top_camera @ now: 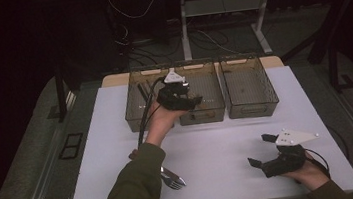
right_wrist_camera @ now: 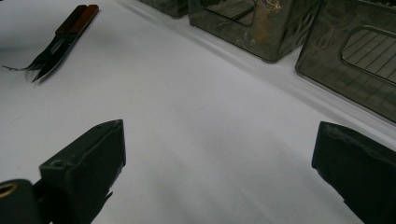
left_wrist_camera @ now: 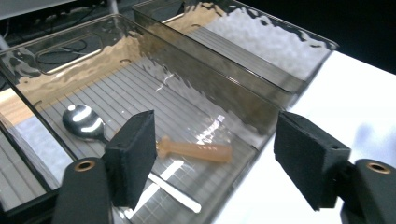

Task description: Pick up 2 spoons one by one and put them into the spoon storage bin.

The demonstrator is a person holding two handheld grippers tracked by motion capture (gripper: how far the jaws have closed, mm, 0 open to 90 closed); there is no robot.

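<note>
A white bench (top_camera: 229,138) carries three smoky see-through bins in a row along its far edge: left bin (top_camera: 138,111), middle bin (top_camera: 211,110), right bin (top_camera: 251,106). Near the front left corner a fork (top_camera: 173,180) lies flat on the bench, its brown handle partly hidden under a green sleeve.

Three smoked-plastic bins (top_camera: 199,94) stand in a row at the far side of the worktop (top_camera: 220,150). One spoon (left_wrist_camera: 86,122) lies in the middle bin. Two forks (right_wrist_camera: 58,44) lie on the worktop, near its front left edge.
</note>
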